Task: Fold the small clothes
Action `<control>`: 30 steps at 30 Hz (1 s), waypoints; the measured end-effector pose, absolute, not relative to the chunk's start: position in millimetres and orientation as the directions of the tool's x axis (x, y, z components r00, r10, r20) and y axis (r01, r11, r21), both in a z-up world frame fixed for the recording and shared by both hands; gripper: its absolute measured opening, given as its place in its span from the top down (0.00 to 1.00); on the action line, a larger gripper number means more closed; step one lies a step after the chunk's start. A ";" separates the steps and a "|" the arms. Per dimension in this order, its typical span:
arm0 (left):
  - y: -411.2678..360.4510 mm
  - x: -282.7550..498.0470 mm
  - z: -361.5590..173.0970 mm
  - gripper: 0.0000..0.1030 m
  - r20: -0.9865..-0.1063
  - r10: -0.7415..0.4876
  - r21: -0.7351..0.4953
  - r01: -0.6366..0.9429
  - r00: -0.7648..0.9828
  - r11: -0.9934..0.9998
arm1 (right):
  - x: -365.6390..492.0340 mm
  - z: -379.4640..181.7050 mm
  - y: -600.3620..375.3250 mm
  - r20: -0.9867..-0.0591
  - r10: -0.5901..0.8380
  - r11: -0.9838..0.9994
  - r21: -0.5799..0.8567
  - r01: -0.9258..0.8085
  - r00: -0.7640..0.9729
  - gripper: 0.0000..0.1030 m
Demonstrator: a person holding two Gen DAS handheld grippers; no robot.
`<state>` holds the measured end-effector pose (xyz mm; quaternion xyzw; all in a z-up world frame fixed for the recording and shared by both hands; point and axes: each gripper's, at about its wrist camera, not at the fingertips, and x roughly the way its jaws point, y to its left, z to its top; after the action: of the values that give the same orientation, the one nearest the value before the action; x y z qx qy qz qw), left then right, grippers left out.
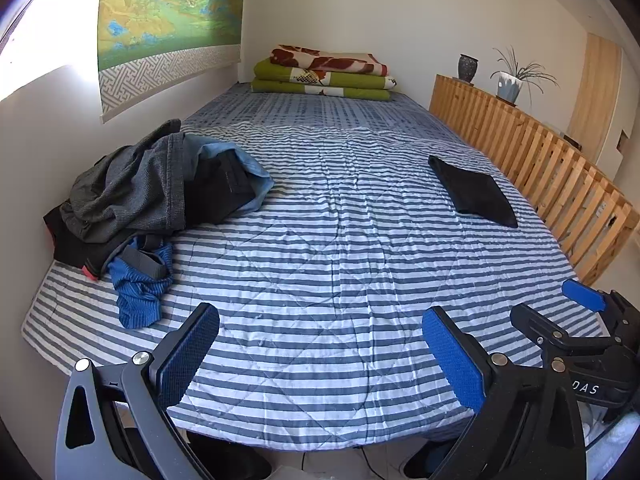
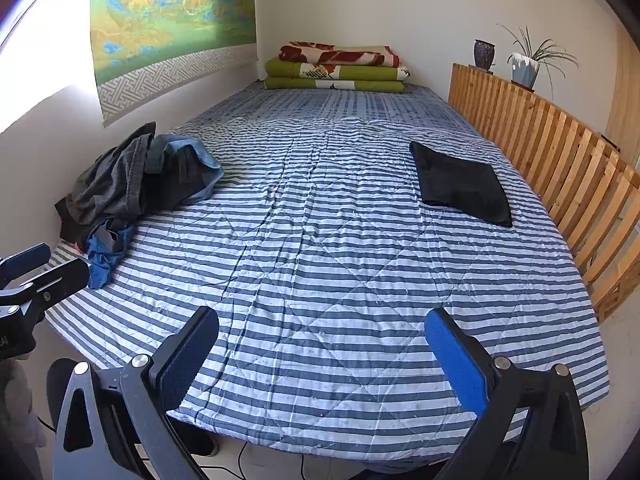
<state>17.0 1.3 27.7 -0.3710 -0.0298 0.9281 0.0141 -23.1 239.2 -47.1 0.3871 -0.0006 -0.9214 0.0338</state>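
Hovering over striped quilt (image 1: 320,240), left gripper (image 1: 320,344) and right gripper (image 2: 322,350) both wide open, empty. Unfolded clothes pile (image 1: 152,200) far left by wall; folded black garment (image 1: 474,192) right. Next: pinch single top garment's edge, avoid snagging neighbours.

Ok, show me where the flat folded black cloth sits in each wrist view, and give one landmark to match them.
Left wrist view: the flat folded black cloth lies right of centre on the striped quilt, near the slatted wooden rail.
Right wrist view: the same cloth lies right of centre, again beside the rail.
Shared landmark: the stack of folded green and red blankets at the far end of the bed.
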 end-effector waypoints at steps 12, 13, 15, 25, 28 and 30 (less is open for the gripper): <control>-5.4 12.4 25.4 0.00 -0.689 0.033 -0.064 0.015 -0.724 -0.998 | -25.8 -43.3 227.4 -0.703 -0.054 -0.998 0.006 0.070 -0.709 0.02; -6.4 12.4 23.9 0.00 -0.690 0.033 -0.065 0.017 -0.723 -0.998 | -26.2 -42.8 225.1 -0.703 -0.049 -0.998 0.001 0.068 -0.710 0.02; -8.0 10.9 21.7 0.00 -0.694 0.031 -0.066 0.020 -0.719 -0.998 | -27.9 -41.5 221.2 -0.701 -0.041 -0.998 -0.012 0.069 -0.712 0.02; -17.4 1.5 13.1 0.00 -0.708 0.009 -0.061 0.048 -0.706 -0.997 | -36.9 -38.7 208.7 -0.695 -0.045 -0.997 -0.016 0.078 -0.718 0.02; -22.6 -0.9 11.7 0.00 -0.710 -0.004 -0.057 0.063 -0.704 -0.996 | -40.8 -40.0 204.1 -0.697 -0.060 -0.996 -0.011 0.093 -0.715 0.02; -25.6 -1.6 10.9 0.00 -0.711 -0.012 -0.054 0.072 -0.703 -0.996 | -44.1 -41.3 199.6 -0.699 -0.071 -0.994 -0.010 0.109 -0.712 0.02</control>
<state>-1.6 -25.6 10.9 -0.3848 -0.0391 0.9219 -0.0229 -44.1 199.6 -41.3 0.3765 0.0249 -0.9248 0.0486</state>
